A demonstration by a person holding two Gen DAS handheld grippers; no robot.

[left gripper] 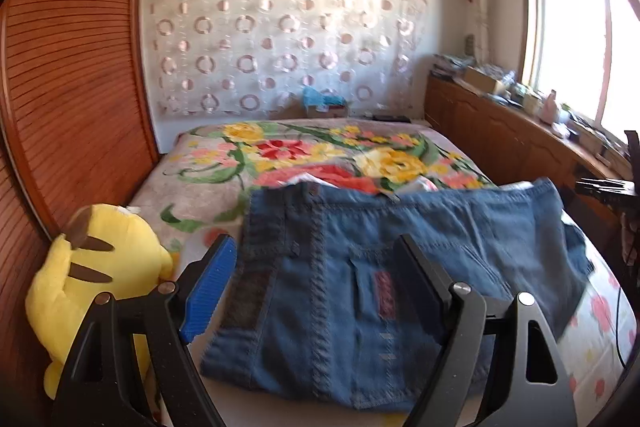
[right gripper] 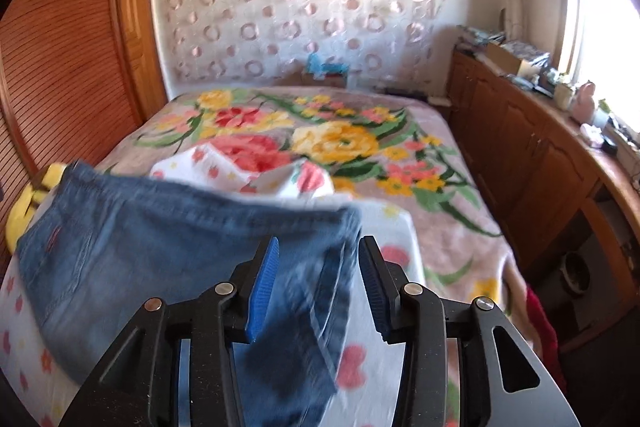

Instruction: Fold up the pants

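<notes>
Room: bedroom with a louvred wooden wall on the left, a circle-patterned curtain (left gripper: 276, 31) at the far end, a window (left gripper: 576, 39) on the right above a low wooden cabinet (right gripper: 532, 155) crowded with small things.
Bed: floral blanket (right gripper: 340, 143) over most of it; a white flowered sheet (right gripper: 384, 339) shows at the near end.
Jeans: the jeans (left gripper: 360, 291) lie folded in a flat, wide stack at the bed's near edge, toward its left side; one blurred corner lifts up at the right.
Left gripper: the left gripper (left gripper: 316, 263) hangs over the jeans' near left part, jaws spread wide and holding nothing; its blue pad sits just off the denim's left edge, the other finger above the cloth.
Right gripper: the right gripper (right gripper: 316, 267) has its jaws partly open around the jeans' right corner, which hangs between the pads; whether either pad touches the denim I cannot tell.
Toy: a yellow plush (left gripper: 96, 287) sits at the bed's near left corner, beside the jeans, against the wooden wall.
</notes>
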